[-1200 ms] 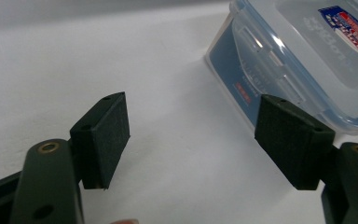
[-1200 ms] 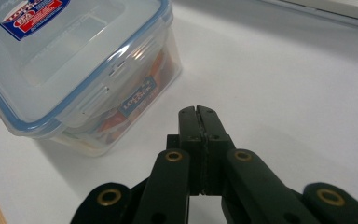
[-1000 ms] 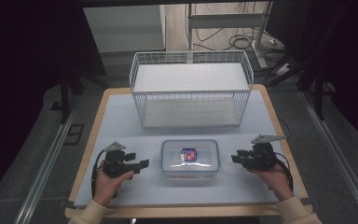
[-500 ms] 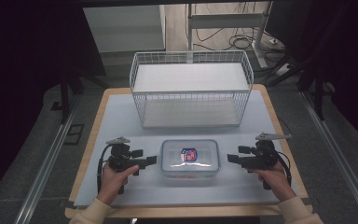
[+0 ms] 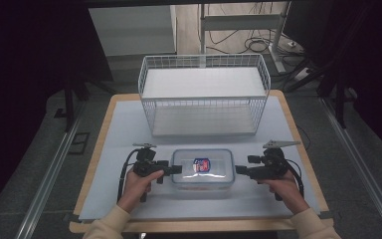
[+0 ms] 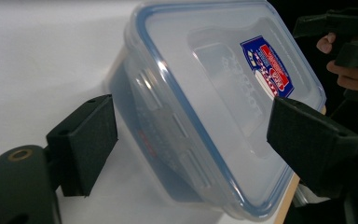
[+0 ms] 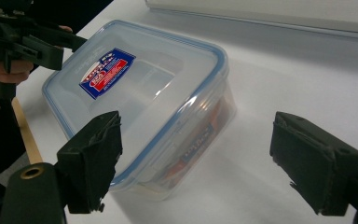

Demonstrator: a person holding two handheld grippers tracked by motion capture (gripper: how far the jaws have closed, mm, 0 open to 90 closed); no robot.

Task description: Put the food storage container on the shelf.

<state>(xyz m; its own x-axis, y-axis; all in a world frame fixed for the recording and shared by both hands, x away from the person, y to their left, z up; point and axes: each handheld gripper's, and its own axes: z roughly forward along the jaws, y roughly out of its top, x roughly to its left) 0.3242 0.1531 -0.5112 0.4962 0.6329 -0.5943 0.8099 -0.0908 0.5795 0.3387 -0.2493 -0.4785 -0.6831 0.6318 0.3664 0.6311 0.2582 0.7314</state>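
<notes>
Jaws of both grippers are held wide, and both pairs have just been opening; nothing is pressed by either. In the left gripper view the near end of the clear plastic food container (image 6: 223,107) is bracketed by the 2 black pads without contact, while in the right gripper view the container (image 7: 144,102) lies ahead and toward 1 pad, not squarely between the 2.

From the high view, the container (image 5: 202,168) is seen lying on the white worktop (image 5: 129,129) near the front edge, lid on, with its long axis running from one gripper to the other. The left gripper (image 5: 176,170) is aimed at 1 short end and the right gripper (image 5: 238,170) at the opposite short end, so the container is flanked on both sides. The left jaws appear to be just at the wall; the right jaws are judged to stand slightly off it, so the left hand is taken as the nearer.

A white wire basket (image 5: 204,94) stands behind the container, well apart from it.

A blue and red sticker (image 6: 266,63) is carried on the lid; its print is too small and blurred to be read. Embossed lettering beside it on the lid cannot be made out either. Red and white contents are glimpsed through the side wall in the right gripper view.
</notes>
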